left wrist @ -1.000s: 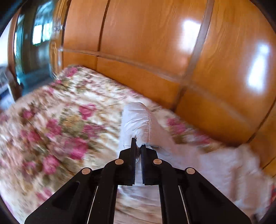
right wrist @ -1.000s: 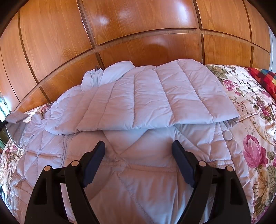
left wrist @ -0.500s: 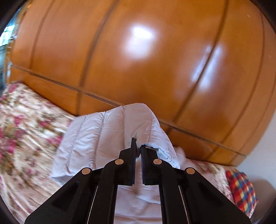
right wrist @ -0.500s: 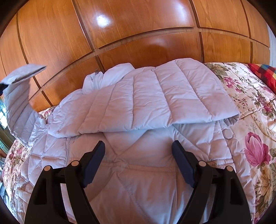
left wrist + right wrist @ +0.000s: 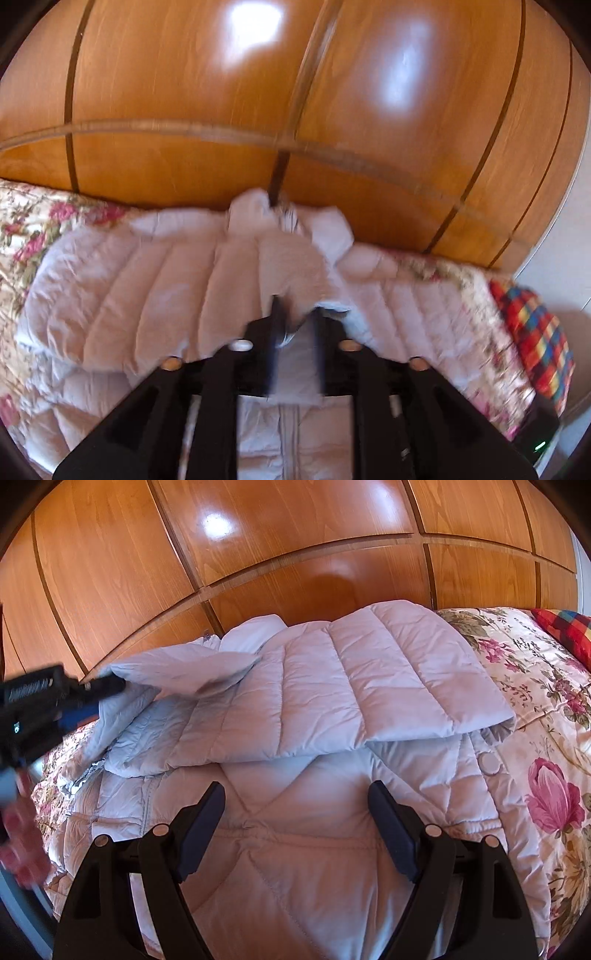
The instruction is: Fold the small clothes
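Jacket (image 5: 332, 709), pale lilac and quilted, lies spread on the floral bedspread (image 5: 546, 686) against the wooden wardrobe (image 5: 295, 546) that rises just behind it. One sleeve (image 5: 369, 686) is folded across the jacket's chest, its cuff end toward the checked cushion (image 5: 569, 627) that lies on the bedspread beside the jacket. The other sleeve (image 5: 236, 280) is raised over the jacket's collar side, and its cuff sits between the fingers of the left gripper (image 5: 295, 336); those fingers look slightly apart in the blurred left wrist view, with fabric between them, so whether they pinch it cannot be told. In the right wrist view the left gripper enters beside the jacket's shoulder, its tip touching the lifted sleeve's edge. The right gripper (image 5: 297, 827) hangs over the jacket's lower body with its fingers spread wide, nothing between them. The jacket's zipper (image 5: 288, 435) runs down its middle below the left gripper.
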Tool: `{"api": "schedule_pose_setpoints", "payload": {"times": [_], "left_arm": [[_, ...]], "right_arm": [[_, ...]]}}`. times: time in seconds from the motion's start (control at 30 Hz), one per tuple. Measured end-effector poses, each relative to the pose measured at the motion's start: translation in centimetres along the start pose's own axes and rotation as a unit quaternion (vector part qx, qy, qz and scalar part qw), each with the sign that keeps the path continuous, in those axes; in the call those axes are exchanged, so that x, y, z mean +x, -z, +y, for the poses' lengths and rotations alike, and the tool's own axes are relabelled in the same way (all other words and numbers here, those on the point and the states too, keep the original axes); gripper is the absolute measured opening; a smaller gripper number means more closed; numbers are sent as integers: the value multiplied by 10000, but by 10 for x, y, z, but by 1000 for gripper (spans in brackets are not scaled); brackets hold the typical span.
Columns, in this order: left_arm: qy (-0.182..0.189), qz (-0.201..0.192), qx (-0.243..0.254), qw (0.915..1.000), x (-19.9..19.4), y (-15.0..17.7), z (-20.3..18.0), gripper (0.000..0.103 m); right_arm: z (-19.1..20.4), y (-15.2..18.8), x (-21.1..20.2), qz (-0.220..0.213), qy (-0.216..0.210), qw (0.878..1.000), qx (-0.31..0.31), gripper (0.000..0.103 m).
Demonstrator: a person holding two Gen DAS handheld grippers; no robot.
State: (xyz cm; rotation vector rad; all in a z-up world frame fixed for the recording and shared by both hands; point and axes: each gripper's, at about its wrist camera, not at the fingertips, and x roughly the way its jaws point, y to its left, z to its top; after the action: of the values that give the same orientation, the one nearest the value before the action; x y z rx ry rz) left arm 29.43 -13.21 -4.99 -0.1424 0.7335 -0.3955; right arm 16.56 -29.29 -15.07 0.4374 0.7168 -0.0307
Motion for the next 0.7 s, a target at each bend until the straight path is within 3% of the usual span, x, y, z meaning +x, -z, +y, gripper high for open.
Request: {"api": "schedule_pose_setpoints", "payload": {"times": [0.03,0.1,0.17,0.27,0.4,0.57,0.63,0.7], "left_arm": [[63,52,22,10000,0,6,1,36],[221,90,20,9997,-7,16,6,64],[326,-41,-108,9994,-23,24,18,72],[246,-168,-320,9990,-42,32,47,72],[-323,-227,-892,9952,-59,41,107,72],[-932,-188,-2053,9741,-73,64,189,62],[-977,-150,-2306,9680,-75,73,208,57],[-941,-112,-2470,9644,-77,82,221,53]], "right_arm": [[0,0,0,1,-5,10000,6,80],[-1,0,1,-5,-19,10000,20,80],[-2,0,0,-14,-33,10000,32,80],[-2,0,0,-19,-38,10000,37,80],[-3,-1,0,-26,-40,10000,37,80],[-1,0,-13,-299,-202,9993,32,74],[-1,-1,-30,-614,-545,9966,45,73],[2,-7,-38,-666,-746,9950,64,73]]}}
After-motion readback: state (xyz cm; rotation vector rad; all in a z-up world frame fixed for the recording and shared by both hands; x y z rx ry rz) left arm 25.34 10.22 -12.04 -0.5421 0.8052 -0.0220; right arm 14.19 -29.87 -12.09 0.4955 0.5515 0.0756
